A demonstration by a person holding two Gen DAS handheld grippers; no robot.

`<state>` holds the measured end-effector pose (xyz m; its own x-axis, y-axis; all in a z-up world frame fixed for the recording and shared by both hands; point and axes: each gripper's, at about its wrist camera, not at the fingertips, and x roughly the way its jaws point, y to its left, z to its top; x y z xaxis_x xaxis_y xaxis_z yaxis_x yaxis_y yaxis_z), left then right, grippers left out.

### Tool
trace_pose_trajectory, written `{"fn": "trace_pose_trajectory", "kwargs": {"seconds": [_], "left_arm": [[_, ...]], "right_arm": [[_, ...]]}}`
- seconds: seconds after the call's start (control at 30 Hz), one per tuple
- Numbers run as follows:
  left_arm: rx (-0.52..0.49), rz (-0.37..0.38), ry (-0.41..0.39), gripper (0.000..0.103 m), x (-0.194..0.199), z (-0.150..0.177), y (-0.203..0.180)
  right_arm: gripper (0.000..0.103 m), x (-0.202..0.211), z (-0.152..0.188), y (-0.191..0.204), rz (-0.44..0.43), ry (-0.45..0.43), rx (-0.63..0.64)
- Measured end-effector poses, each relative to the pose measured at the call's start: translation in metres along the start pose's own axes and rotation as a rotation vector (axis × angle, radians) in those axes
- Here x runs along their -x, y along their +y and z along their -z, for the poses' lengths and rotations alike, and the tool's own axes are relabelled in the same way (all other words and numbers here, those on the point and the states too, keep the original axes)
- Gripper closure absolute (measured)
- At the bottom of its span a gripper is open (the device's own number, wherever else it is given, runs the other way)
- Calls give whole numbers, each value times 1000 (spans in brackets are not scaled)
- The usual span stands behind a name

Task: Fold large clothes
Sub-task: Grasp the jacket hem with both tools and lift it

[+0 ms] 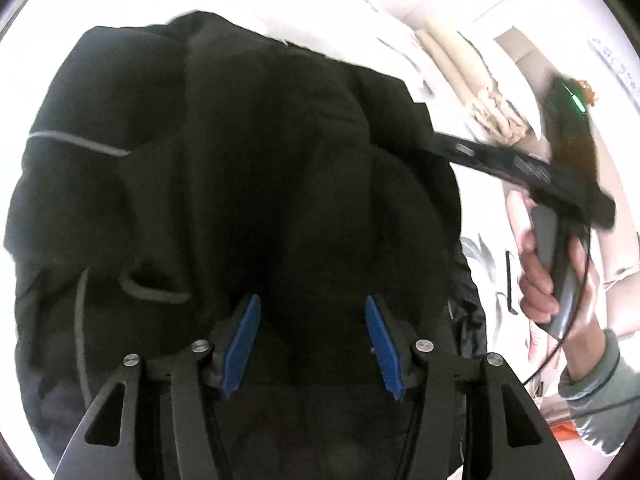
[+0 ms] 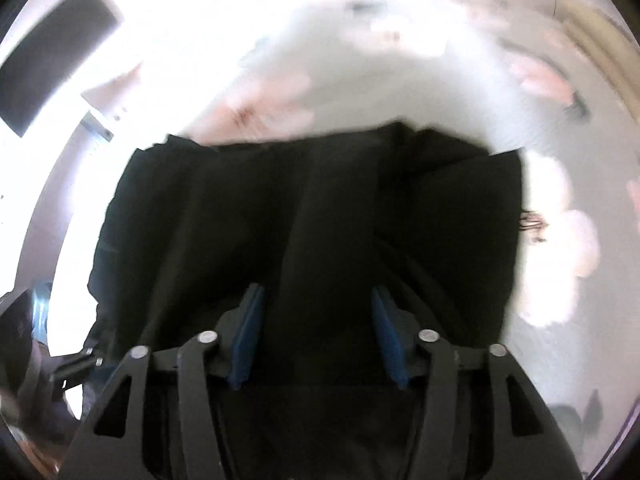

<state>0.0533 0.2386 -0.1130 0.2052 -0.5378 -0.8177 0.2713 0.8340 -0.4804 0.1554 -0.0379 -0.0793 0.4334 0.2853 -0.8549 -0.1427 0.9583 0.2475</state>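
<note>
A large black garment (image 1: pixel 248 184) with thin grey piping lies bunched on a white patterned bed sheet (image 1: pixel 340 8). My left gripper (image 1: pixel 311 344) is open, its blue pads (image 1: pixel 242 344) spread wide just over the dark cloth. In the right wrist view the same black garment (image 2: pixel 320 208) fills the middle. My right gripper (image 2: pixel 318 336) is open, its blue pads (image 2: pixel 248 336) either side of a fold of the cloth. The right gripper's body (image 1: pixel 520 168) and the hand holding it show at the right of the left wrist view.
The white sheet with pink flower print (image 2: pixel 560 248) spreads around the garment. A folded beige cloth (image 1: pixel 480 92) lies at the far right. A dark screen (image 2: pixel 52 60) stands on the wall at the left. Clutter (image 2: pixel 24 344) sits low at the left edge.
</note>
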Motion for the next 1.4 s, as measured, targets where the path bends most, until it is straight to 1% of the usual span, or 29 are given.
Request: {"fn": "trace_pose_trajectory", "kwargs": {"seconds": [0.03,0.07,0.13,0.23,0.27,0.3,0.33,0.4,0.47,0.5,0.57,0.6,0.7,0.8,0.87,0.97,1.07,1.13,1.17,1.23,1.3,1.4], "left_arm": [[7,-15,-6,47,10,6,2],[14,-32,-12,47,20,13,4],[28,-58,-15,47,36,28,8],[50,-103,-6,47,61,49,29],[55,-120,0,47,69,59,35],[58,-138,7,47,76,68,41],[62,-151,12,47,81,75,46],[75,-162,25,47,87,92,55],[98,-184,46,47,100,114,69],[100,-194,50,47,103,120,71],[100,-217,50,47,118,142,80],[102,-221,52,46,121,147,83],[137,-247,74,46,135,172,102],[205,-229,102,46,142,197,123],[261,-184,114,46,145,213,136],[315,-142,124,46,148,228,145],[357,-94,145,45,143,240,156],[363,-91,156,45,136,246,161],[361,-104,158,45,132,249,163],[349,-112,149,45,127,252,163],[353,-101,147,45,122,252,164],[371,-86,154,43,115,251,162]], "right_arm": [[35,16,11,3,4,-22,-1],[35,30,24,1,9,-34,-12],[35,52,56,-7,18,-19,-44],[35,68,107,-13,45,32,-100],[35,74,131,-16,58,59,-128],[35,78,144,-16,66,74,-145],[35,82,167,-18,76,100,-176],[35,80,198,-25,96,142,-228],[35,82,222,-27,109,165,-278],[35,88,243,-28,115,171,-321],[35,99,269,-30,127,168,-392],[35,105,280,-32,134,165,-432],[35,125,314,-40,145,139,-533],[34,144,337,-50,160,121,-590],[32,148,344,-54,160,121,-613],[30,144,361,-61,166,156,-630],[30,136,366,-59,189,187,-600],[30,128,369,-58,214,211,-560],[30,122,371,-60,229,221,-540],[30,113,375,-64,244,235,-535],[30,107,379,-70,224,239,-560],[30,100,387,-79,163,238,-616]]}}
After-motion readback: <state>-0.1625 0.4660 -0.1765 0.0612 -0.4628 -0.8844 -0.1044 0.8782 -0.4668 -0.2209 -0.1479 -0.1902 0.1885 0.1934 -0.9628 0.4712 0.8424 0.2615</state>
